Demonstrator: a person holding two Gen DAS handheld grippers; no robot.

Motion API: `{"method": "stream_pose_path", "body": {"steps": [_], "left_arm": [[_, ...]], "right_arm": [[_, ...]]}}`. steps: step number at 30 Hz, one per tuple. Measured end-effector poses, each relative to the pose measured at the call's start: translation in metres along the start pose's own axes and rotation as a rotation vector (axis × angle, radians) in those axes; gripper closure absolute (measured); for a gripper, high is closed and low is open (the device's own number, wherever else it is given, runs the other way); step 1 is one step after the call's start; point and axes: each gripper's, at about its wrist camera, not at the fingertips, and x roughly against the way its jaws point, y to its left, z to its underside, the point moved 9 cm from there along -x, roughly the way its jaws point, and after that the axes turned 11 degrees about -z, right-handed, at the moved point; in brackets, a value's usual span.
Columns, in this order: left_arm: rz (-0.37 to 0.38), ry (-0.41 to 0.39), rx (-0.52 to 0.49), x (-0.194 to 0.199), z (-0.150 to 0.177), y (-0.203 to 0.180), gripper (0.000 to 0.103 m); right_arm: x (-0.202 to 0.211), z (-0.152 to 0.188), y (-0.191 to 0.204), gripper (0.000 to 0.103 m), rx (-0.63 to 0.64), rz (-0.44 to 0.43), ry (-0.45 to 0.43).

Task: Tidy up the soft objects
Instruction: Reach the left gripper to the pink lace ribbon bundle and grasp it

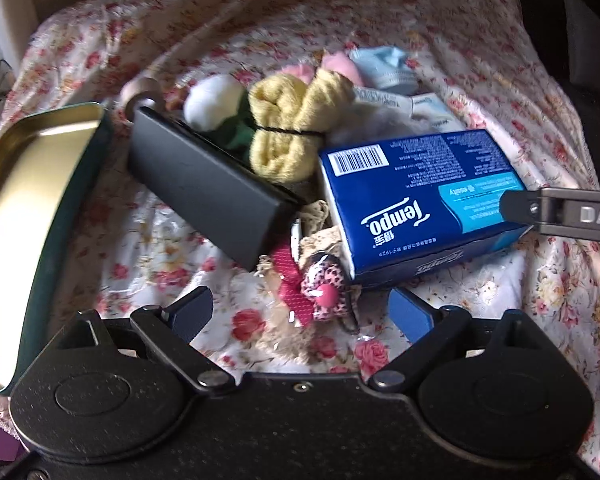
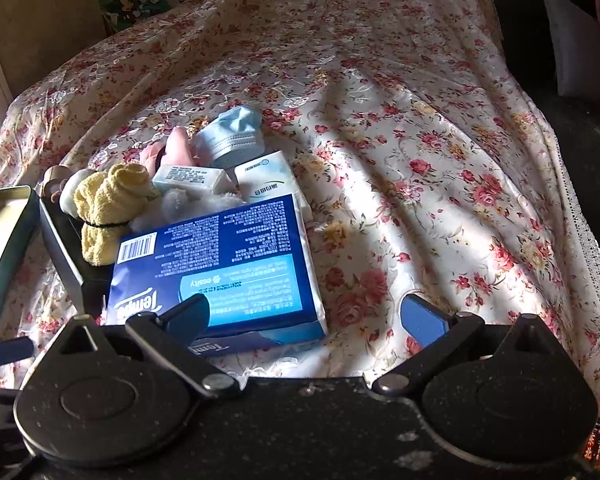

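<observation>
A blue Tempo tissue pack [image 1: 420,200] lies on the floral cloth, also in the right wrist view [image 2: 220,264]. Behind it sit a yellow knitted bundle [image 1: 292,128] [image 2: 108,208], a white and green plush [image 1: 216,104], pink soft pieces [image 1: 336,64] [image 2: 172,152] and a blue face mask [image 1: 388,66] [image 2: 236,132]. A leopard-print bow toy [image 1: 320,284] lies just ahead of my open left gripper [image 1: 300,312]. My right gripper [image 2: 304,316] is open, its left finger [image 2: 188,314] over the pack's near corner; it shows from the side in the left wrist view [image 1: 508,206].
A black box [image 1: 204,184] leans beside an open gold tin lid [image 1: 24,208] at the left. Small white tissue packets [image 2: 228,180] lie behind the blue pack. The floral cloth [image 2: 420,160] stretches wrinkled to the right, ending at a dark edge.
</observation>
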Motion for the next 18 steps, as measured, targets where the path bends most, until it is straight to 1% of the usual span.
{"method": "stream_pose_path", "body": {"steps": [2, 6, 8, 10, 12, 14, 15, 18], "left_arm": [[-0.016, 0.028, -0.021, -0.01, -0.002, -0.005, 0.011], [-0.005, 0.083, -0.015, -0.031, -0.005, -0.011, 0.013], [0.034, 0.122, 0.009, -0.04, -0.004, -0.013, 0.019], [0.096, 0.157, 0.028, -0.045, -0.002, -0.016, 0.027], [0.105, 0.14, 0.023, -0.044, 0.0, -0.016, 0.032], [0.09, 0.125, 0.008, -0.038, 0.004, -0.012, 0.048], [0.086, 0.118, 0.009, -0.035, 0.005, -0.01, 0.051], [0.117, 0.113, 0.058, -0.026, 0.006, 0.0, 0.053]], "right_arm": [[0.001, -0.002, 0.0, 0.001, -0.003, -0.002, -0.005], [0.002, -0.006, -0.004, 0.001, -0.017, -0.003, -0.014], [0.002, -0.007, -0.005, 0.001, -0.019, -0.003, -0.017], [0.001, -0.009, -0.006, 0.001, -0.017, -0.001, -0.02], [0.0, -0.01, -0.005, 0.001, -0.012, -0.003, -0.021], [-0.001, -0.012, -0.005, 0.001, -0.009, -0.008, -0.023], [-0.001, -0.013, -0.005, 0.001, -0.01, -0.011, -0.026], [-0.004, -0.016, -0.006, 0.001, -0.023, -0.026, -0.025]]}}
